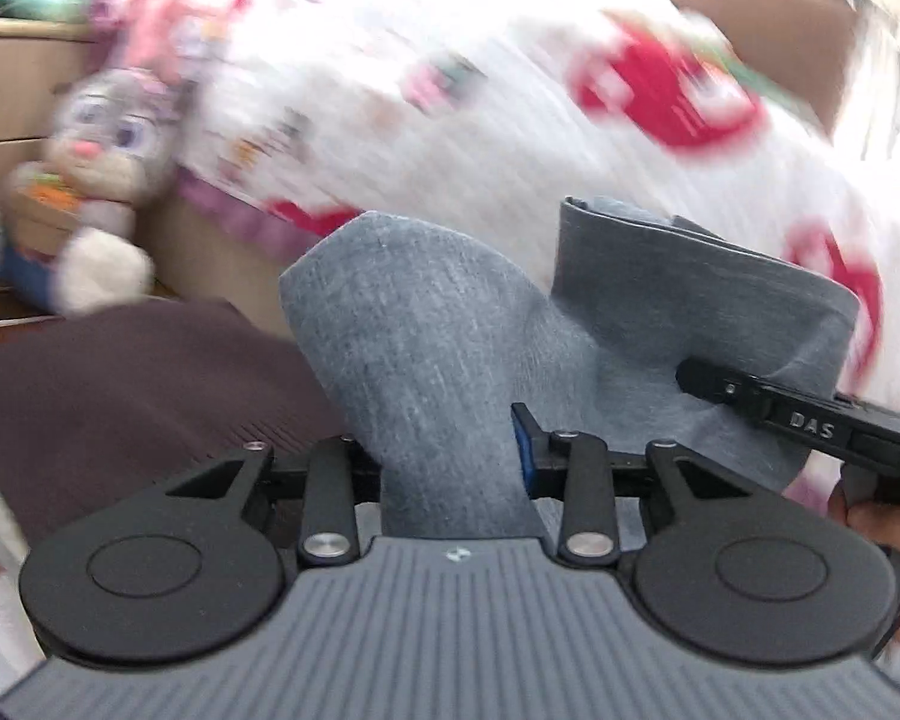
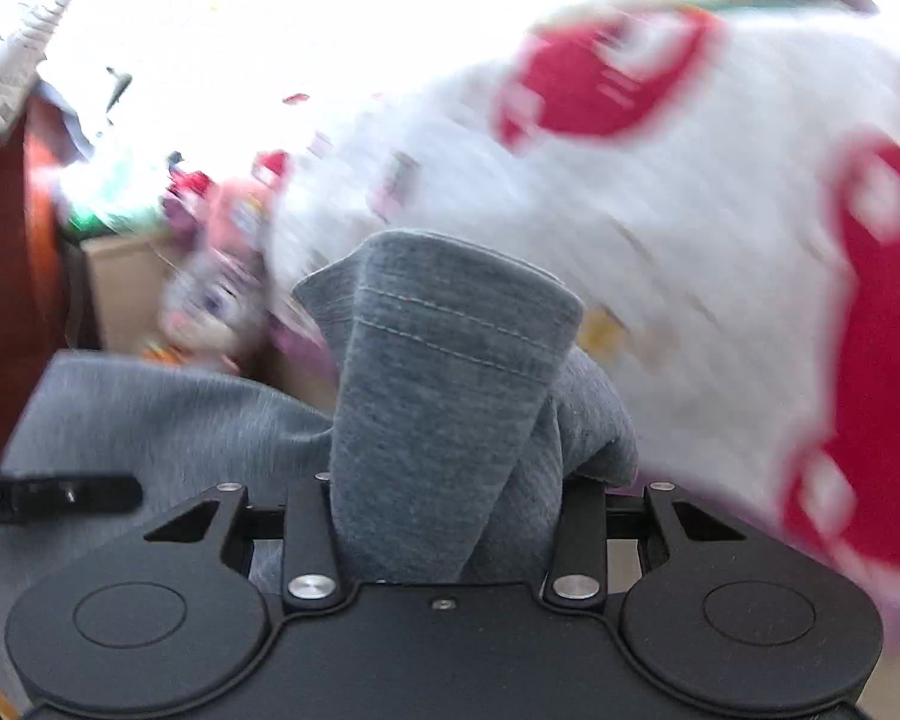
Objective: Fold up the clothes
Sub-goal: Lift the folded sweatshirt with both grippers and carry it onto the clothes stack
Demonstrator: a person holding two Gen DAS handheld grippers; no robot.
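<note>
1. Left wrist view, nearest: my left gripper [image 1: 456, 468] has its jaws pinching a bunch of the grey garment [image 1: 426, 324], which rises up out of them in a thick fold.
2. Right wrist view, nearest: my right gripper [image 2: 444, 516] likewise has its jaws pinching the same grey garment [image 2: 450, 360], at a hemmed edge with two stitch lines showing.
3. Just beyond, in the left wrist view, the right gripper [image 1: 699, 381] enters from the right, its tip on the cloth; the two grips sit near each other and the fabric between them sags in a loose loop.
4. The garment is held up off whatever lies below; I cannot tell how much of it hangs free.
5. Further out: a dark brown cloth [image 1: 120, 384] at lower left, a white bedcover with red prints [image 1: 660, 90] behind, and a plush rabbit [image 1: 102, 150] against cardboard boxes [image 1: 24, 78].
6. Judgement: both views are blurred, so the grippers appear to be moving. To do this step well, I should draw the grips apart until the edge is taut, keep them level, then lay the cloth down flat before folding.
</note>
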